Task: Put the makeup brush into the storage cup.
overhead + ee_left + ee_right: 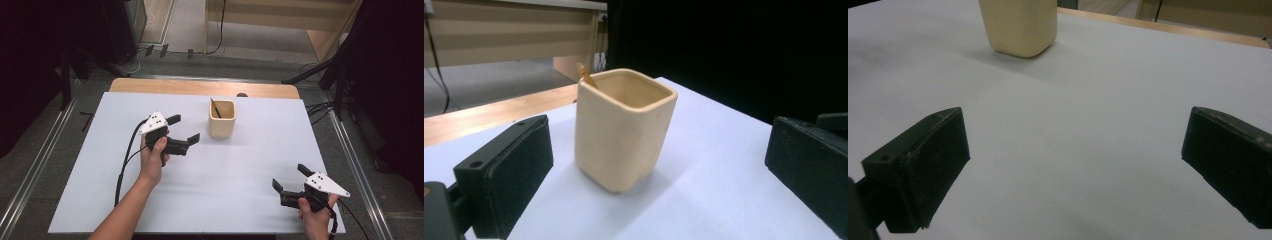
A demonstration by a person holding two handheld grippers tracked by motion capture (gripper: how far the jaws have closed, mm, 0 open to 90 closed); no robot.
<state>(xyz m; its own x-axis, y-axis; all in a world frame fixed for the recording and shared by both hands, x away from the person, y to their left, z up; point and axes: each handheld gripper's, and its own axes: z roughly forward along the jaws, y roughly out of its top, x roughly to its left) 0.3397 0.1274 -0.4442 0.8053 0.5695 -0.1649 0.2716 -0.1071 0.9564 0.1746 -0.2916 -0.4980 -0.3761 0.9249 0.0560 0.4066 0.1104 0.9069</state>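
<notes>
Cream-coloured square ceramic cup (222, 119) stands upright toward the far middle of the white sheet-covered table (250, 165), well clear of every edge, which leaves room to approach it from any side. Its placement just beyond the left black two-jaw gripper (183, 128) looks deliberate: that gripper points at the cup with its jaws spread wide, apart from it and gripping nothing, so I judge a grasp around the cup's walls is being lined up. In the left gripper view the cup (621, 127) sits centred between the two black jaws, neither pad touching it, which fits that reading. The right black two-jaw gripper (290, 180) rests low near the near right corner of the table, well apart from the cup, jaws likewise splayed and empty; it seems parked out of the way so the left hand (152, 160) can work unhindered. In the right gripper view the cup's base (1020, 27) shows far off at the top, bare table between.

The cup itself is glazed, pale yellow-beige, with rounded corners, a thick soft rim and walls that taper slightly toward the foot. A thin dark stick (216, 107) leans inside against its far left corner, its tip poking above the rim; in the left gripper view the stick (586, 75) looks amber-brown.
</notes>
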